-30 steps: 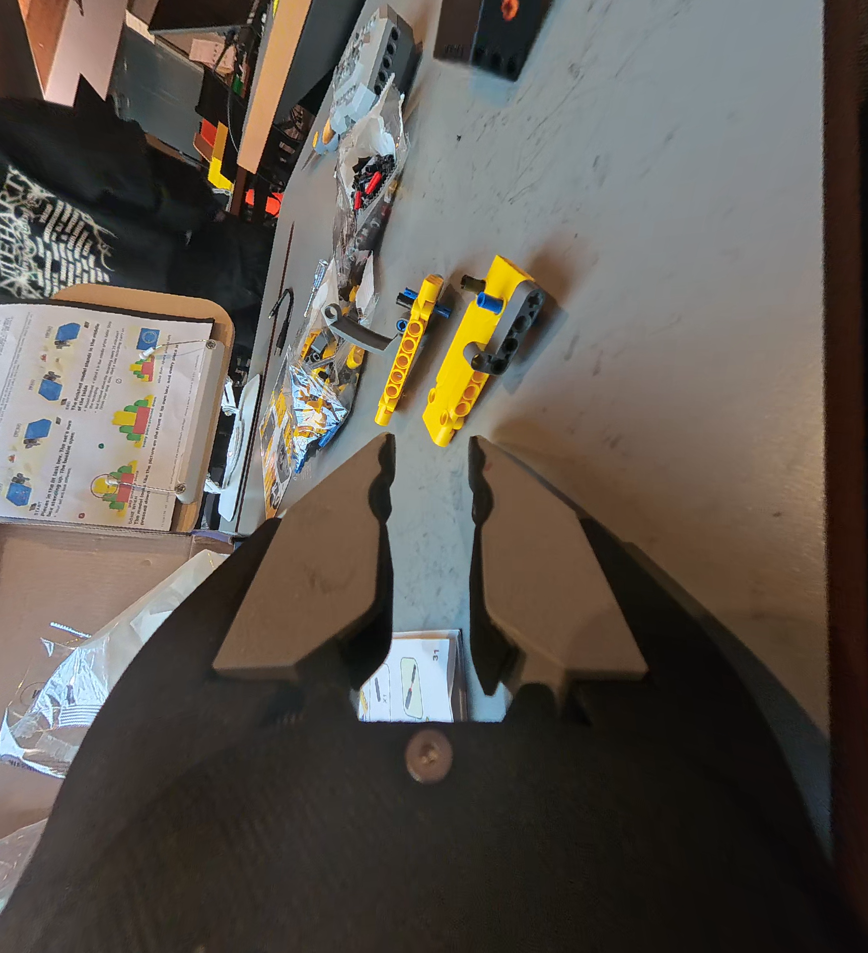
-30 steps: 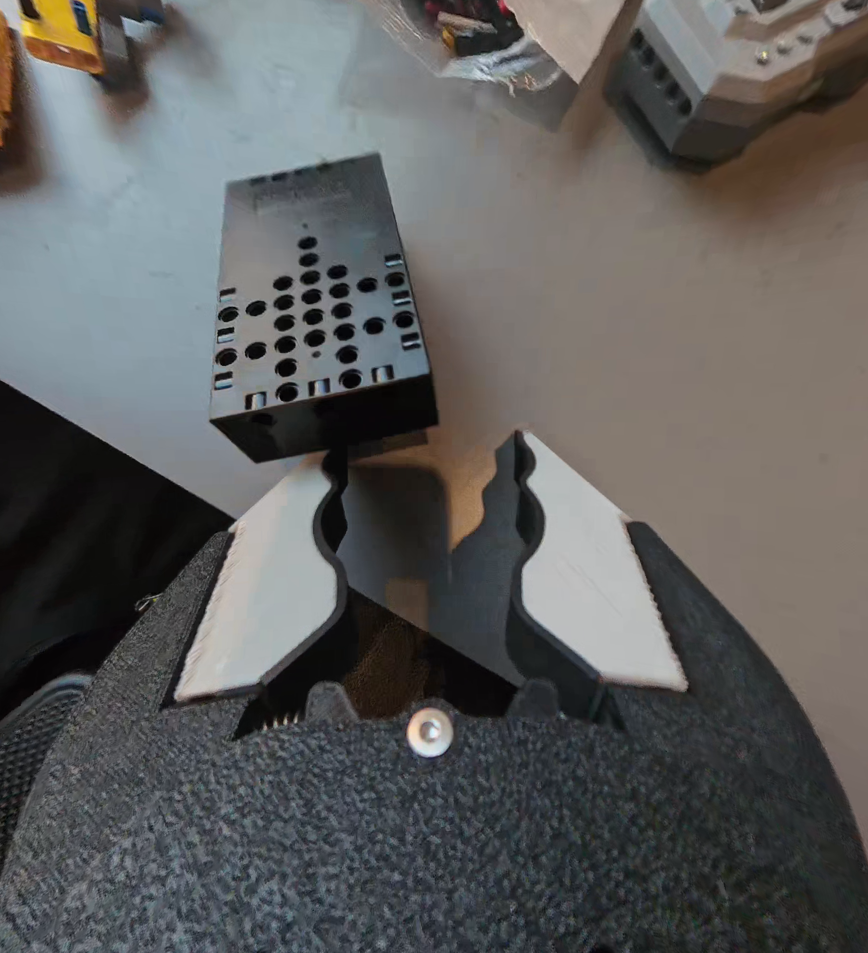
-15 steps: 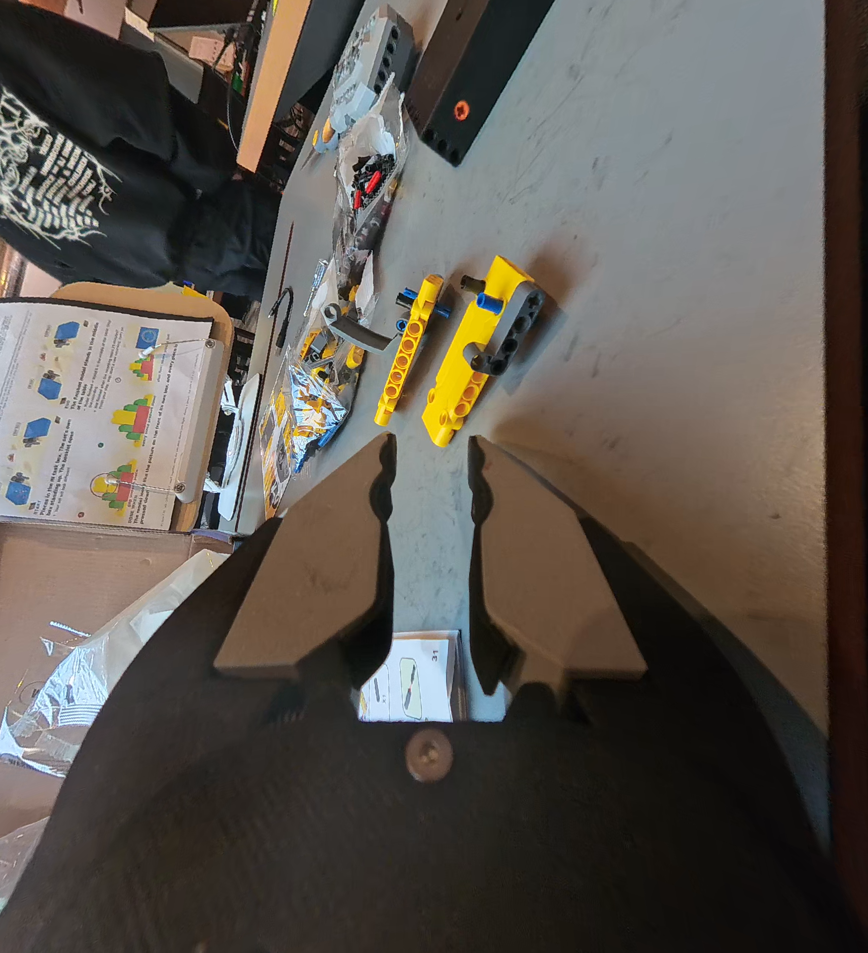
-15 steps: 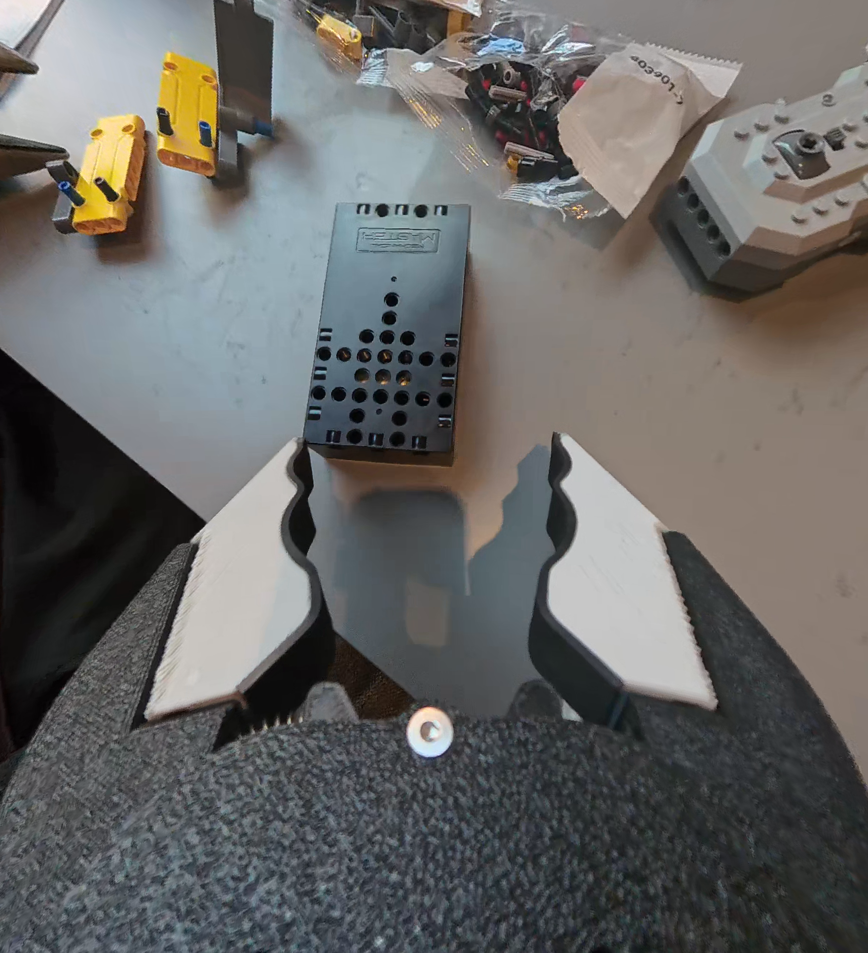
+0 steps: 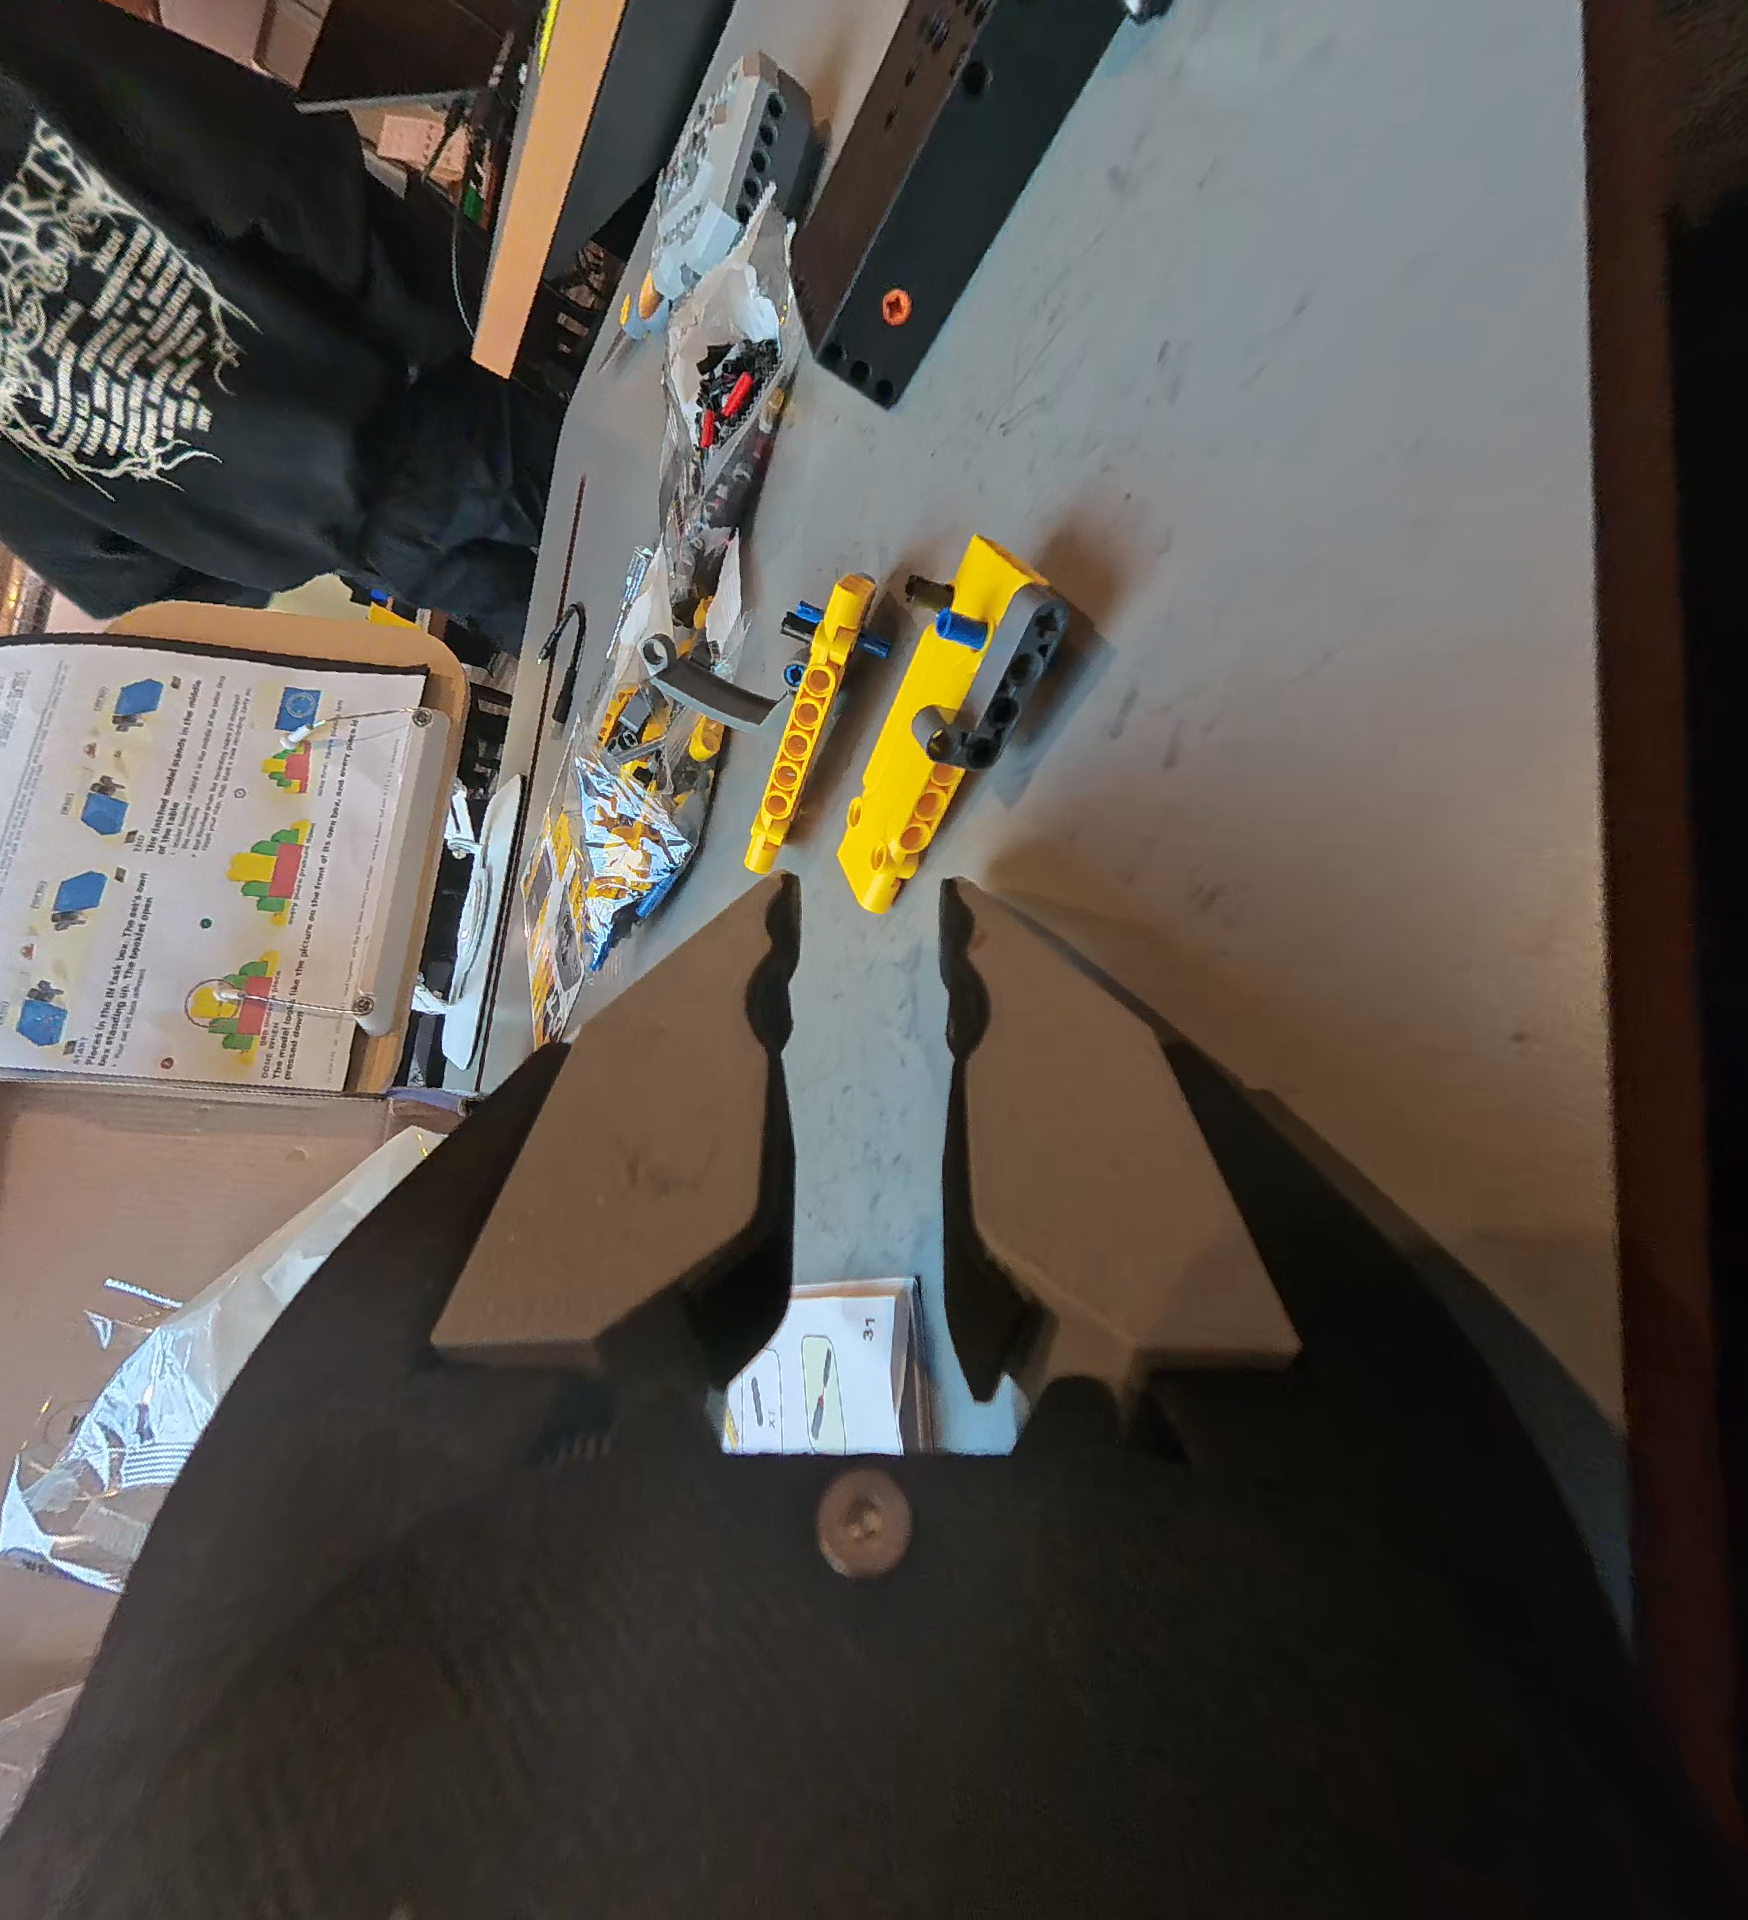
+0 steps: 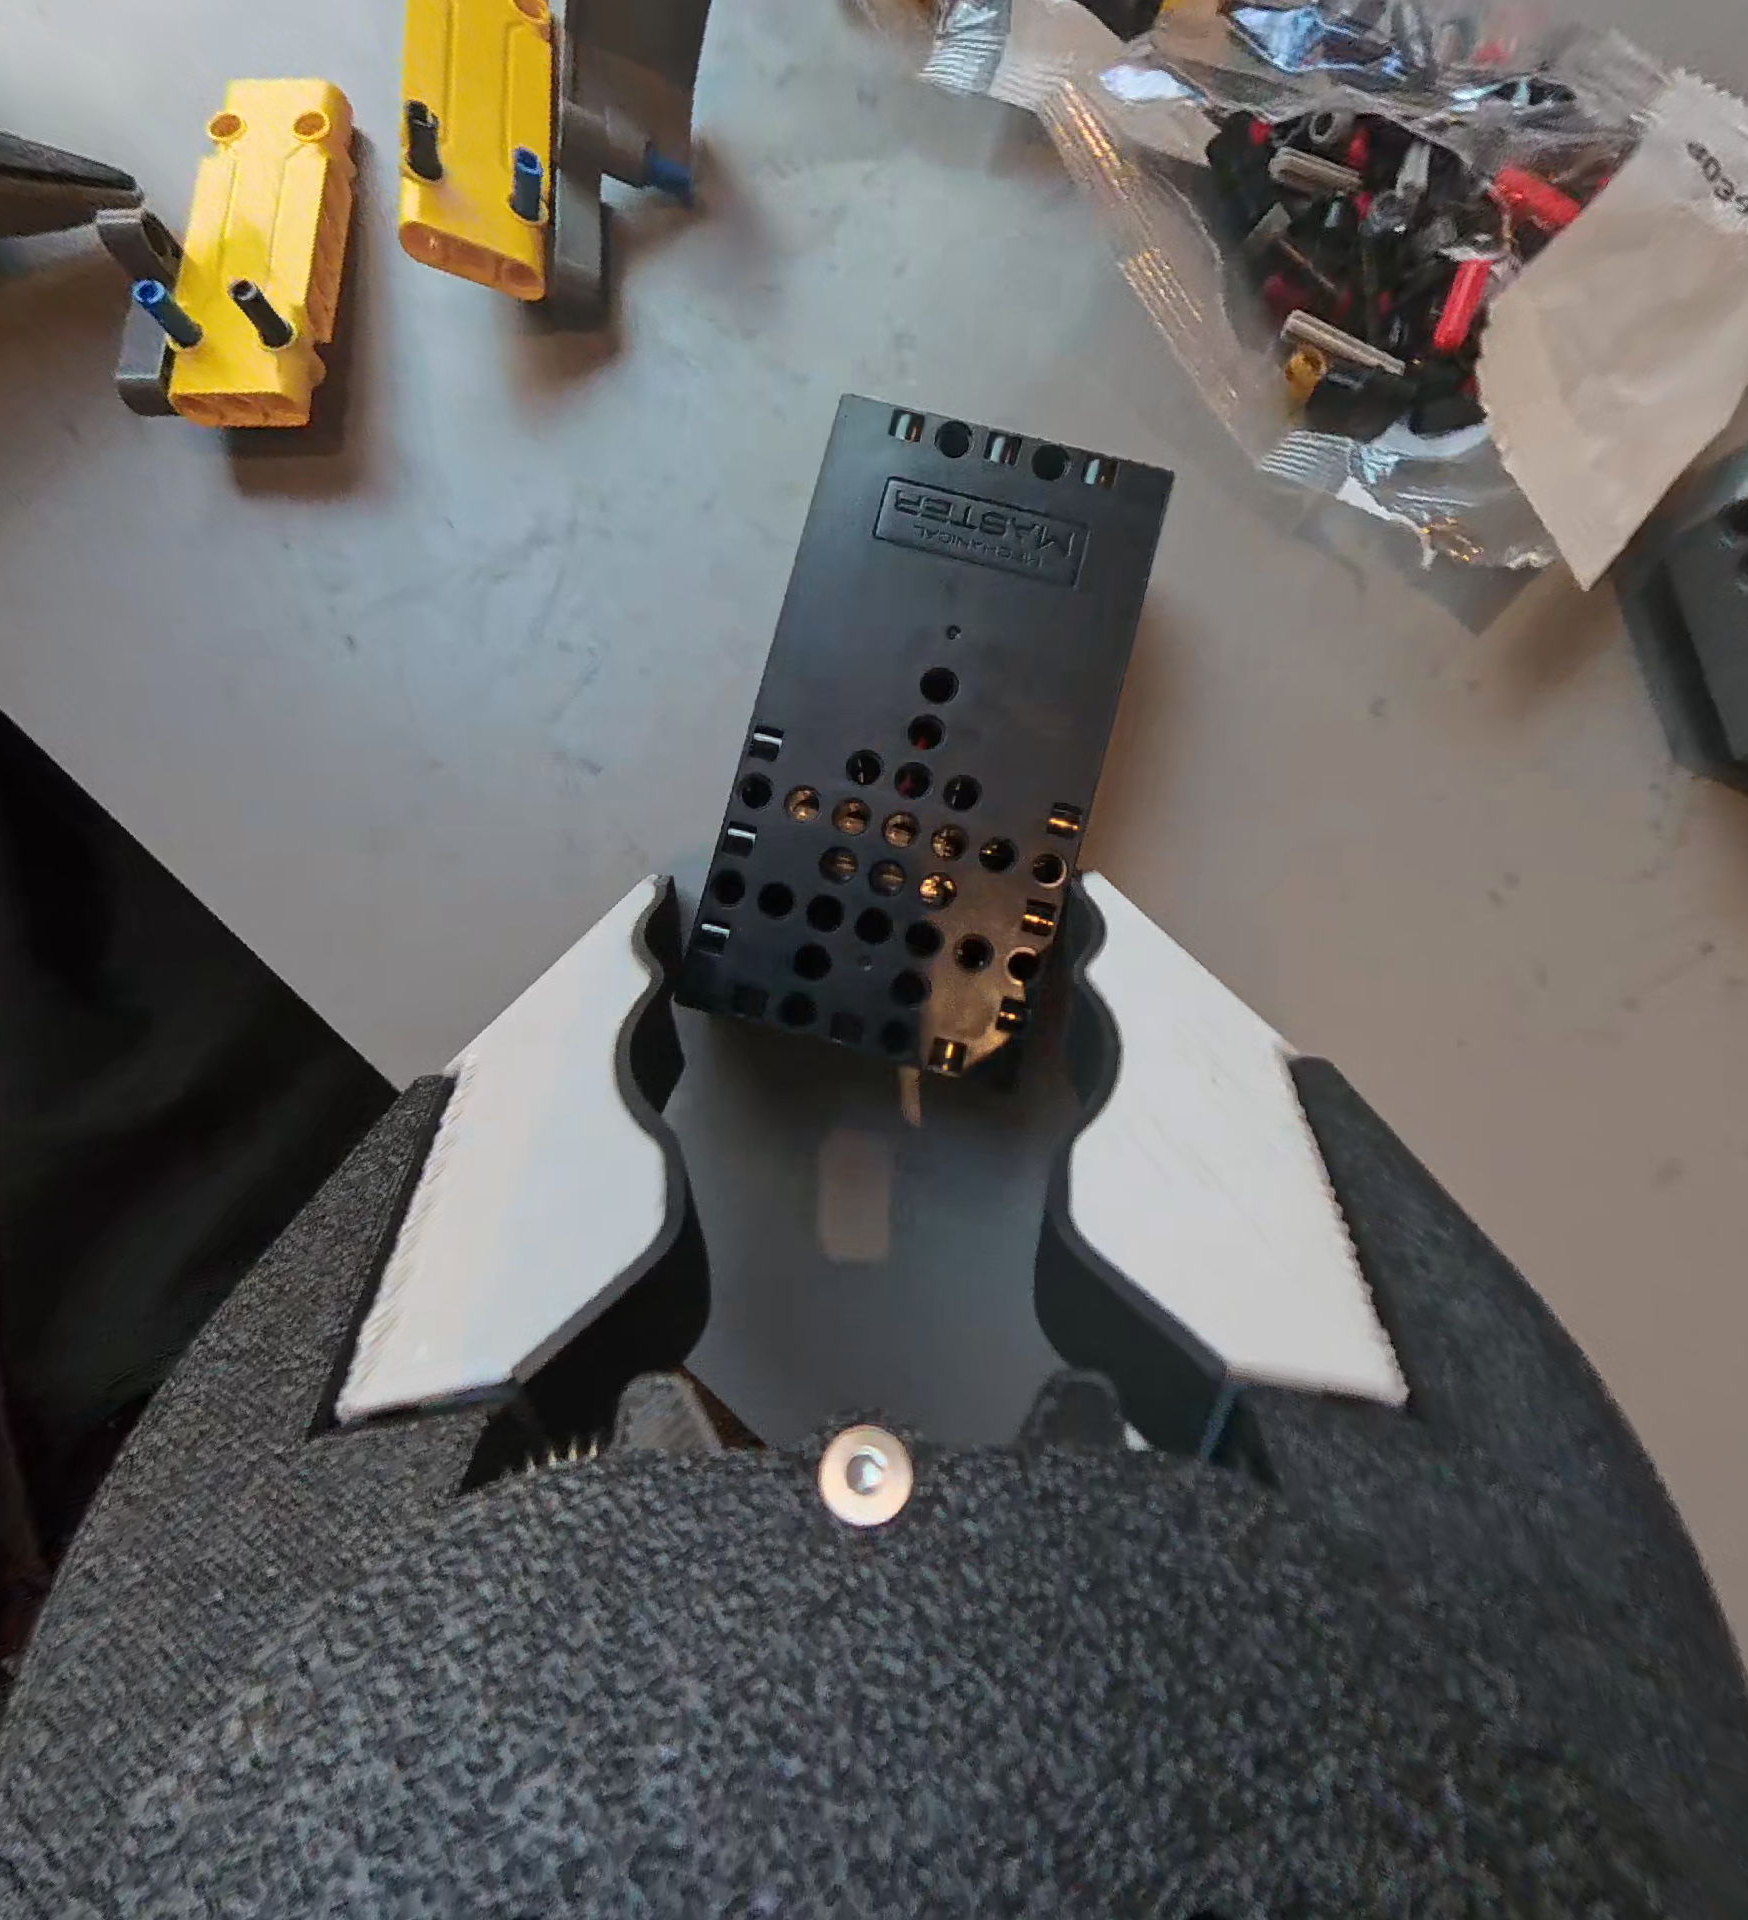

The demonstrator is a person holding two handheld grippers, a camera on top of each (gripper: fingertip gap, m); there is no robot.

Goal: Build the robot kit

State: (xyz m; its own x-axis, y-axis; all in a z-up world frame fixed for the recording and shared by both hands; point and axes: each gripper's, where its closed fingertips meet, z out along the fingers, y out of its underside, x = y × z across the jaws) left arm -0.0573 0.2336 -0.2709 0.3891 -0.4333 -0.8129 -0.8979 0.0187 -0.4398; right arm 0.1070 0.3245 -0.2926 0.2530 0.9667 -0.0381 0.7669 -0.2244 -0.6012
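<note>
Left gripper: fingers parted a little, holding nothing, tips just short of a wide yellow plastic beam with grey link and a narrow yellow holed beam, both lengthwise away on the grey table. Right gripper: fingers wide apart, flanking the near end of a flat black perforated plastic box, contact unclear; long axis pointing away, tilted slightly right. Clear bag of small parts at far right.

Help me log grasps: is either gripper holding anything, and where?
Left tongs hold nothing. Right tongs straddle the black perforated box at its near end; whether they grip it cannot be told.
</note>
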